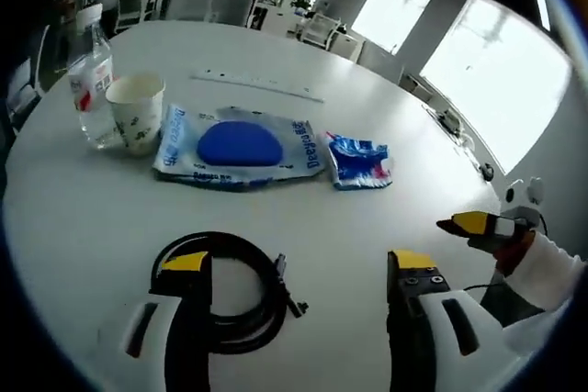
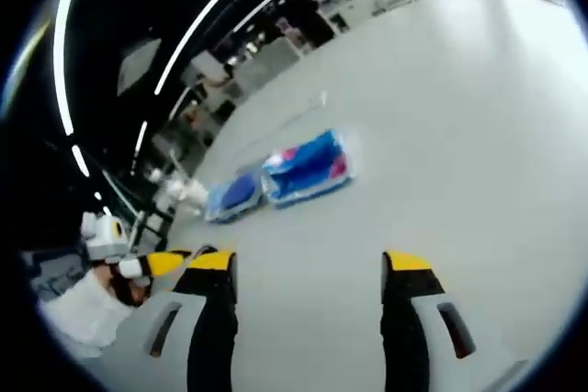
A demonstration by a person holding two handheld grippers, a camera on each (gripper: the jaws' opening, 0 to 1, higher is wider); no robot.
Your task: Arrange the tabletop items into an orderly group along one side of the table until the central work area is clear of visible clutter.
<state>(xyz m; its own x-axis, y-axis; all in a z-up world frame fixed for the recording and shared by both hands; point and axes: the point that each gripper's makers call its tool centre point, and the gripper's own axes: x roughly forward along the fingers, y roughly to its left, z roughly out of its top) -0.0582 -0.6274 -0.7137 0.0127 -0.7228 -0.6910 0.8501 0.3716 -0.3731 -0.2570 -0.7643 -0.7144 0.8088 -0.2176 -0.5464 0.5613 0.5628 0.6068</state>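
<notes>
My left gripper [image 1: 299, 268] is open low over the white table [image 1: 83, 227], and its left jaw hangs over a coiled black cable [image 1: 241, 289]. Farther off lie a flat blue-and-white pouch [image 1: 241, 144] and a small blue snack packet [image 1: 358, 161]. A paper cup [image 1: 136, 112] and a clear water bottle [image 1: 92, 71] stand to the pouch's left. My right gripper [image 2: 310, 263] is open over bare table, with nothing between its jaws. Its yellow tip [image 1: 473, 223] enters the left gripper view from the right. The snack packet [image 2: 308, 167] and pouch [image 2: 231, 195] lie ahead of it.
A thin white strip [image 1: 257, 84] lies on the far part of the table. Chairs [image 1: 207, 5] and desks stand beyond the far edge, with bright windows on the right. The left gripper [image 2: 138, 263] shows at the left in the right gripper view.
</notes>
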